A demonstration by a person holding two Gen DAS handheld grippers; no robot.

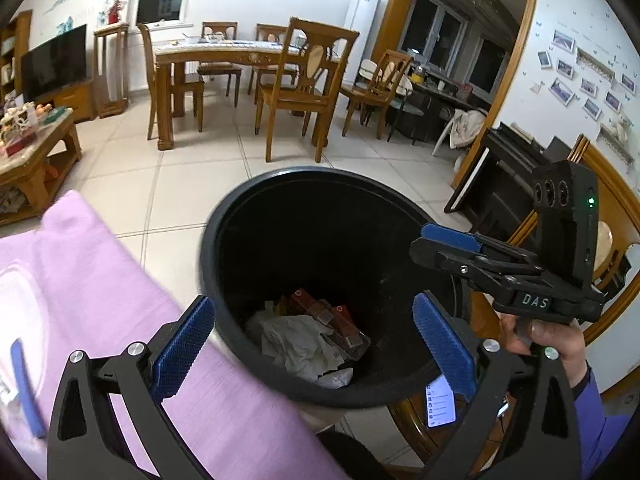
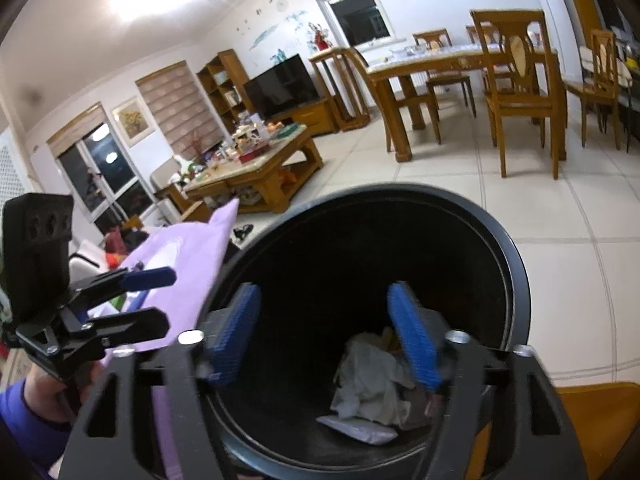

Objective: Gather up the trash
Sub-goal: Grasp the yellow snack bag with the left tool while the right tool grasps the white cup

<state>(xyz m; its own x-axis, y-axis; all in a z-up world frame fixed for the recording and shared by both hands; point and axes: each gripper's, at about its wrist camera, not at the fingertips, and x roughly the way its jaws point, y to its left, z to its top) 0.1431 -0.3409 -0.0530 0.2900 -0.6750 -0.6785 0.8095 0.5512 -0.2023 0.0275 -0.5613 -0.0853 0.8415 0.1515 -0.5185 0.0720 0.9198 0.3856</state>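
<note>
Where bin (image 1: 224,240) shadows trash (image 1: 296,344) | lower items indistinct | cloth (image 1: 100,280) cropped

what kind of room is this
Most likely a home's combined living and dining room: a wooden dining table with chairs, a TV on a low cabinet, and a cluttered coffee table.

Background, living/dining room.
Wooden dining table (image 1: 208,54) with chairs (image 1: 306,88) stood on the tiled floor (image 1: 160,184); television (image 2: 282,86) sat behind a cluttered coffee table (image 2: 256,160); lilac cloth (image 1: 100,292) lay nearest.
</note>
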